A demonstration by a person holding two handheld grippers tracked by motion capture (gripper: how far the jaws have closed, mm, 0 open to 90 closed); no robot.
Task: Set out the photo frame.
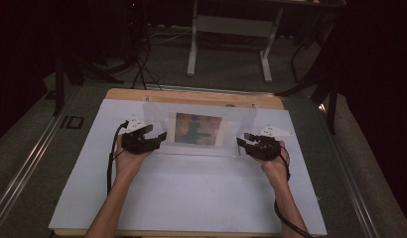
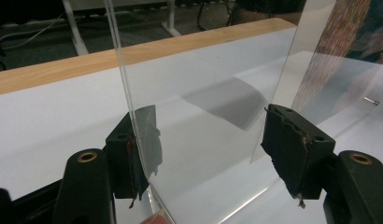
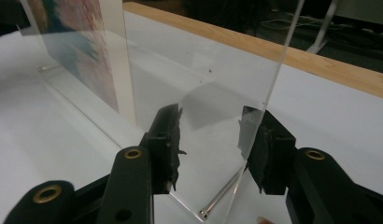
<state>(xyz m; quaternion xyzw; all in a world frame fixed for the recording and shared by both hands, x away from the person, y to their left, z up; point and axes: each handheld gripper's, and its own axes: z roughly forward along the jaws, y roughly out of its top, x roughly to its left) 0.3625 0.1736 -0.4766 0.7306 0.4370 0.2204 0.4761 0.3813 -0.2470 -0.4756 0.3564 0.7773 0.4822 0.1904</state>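
High view has a white sheet covering the surface point(image 1: 191, 198), with a strip of bare light wood showing along the far edge. The room beyond is pretty dark: grey floor, the white legs of another table point(image 1: 229, 47), some black stand legs and cables off to the left.

Standing upright near the far edge of the sheet is a clear acrylic frame point(image 1: 157, 111), thin flat panes with sharp polished edges and a colourful print point(image 1: 198, 129) sandwiched in the middle. Small metal pins show at its base corners in the gripper views.

The left gripper point(image 1: 154, 139) sits at the frame's left end. In the left gripper view its black jaws are spread wide, one pane edge running right along the left pad point(image 2: 133, 158), the other pad well apart from it, so nothing is clamped. The right gripper point(image 1: 245, 142) is at the frame's right end, and in the right gripper view its jaws are also wide apart, straddling the pane's edge without pinching. The rubber pads look frayed.

Loads of bare white sheet on the near side of the frame, and some on both sides, much less behind it before the wood edge.
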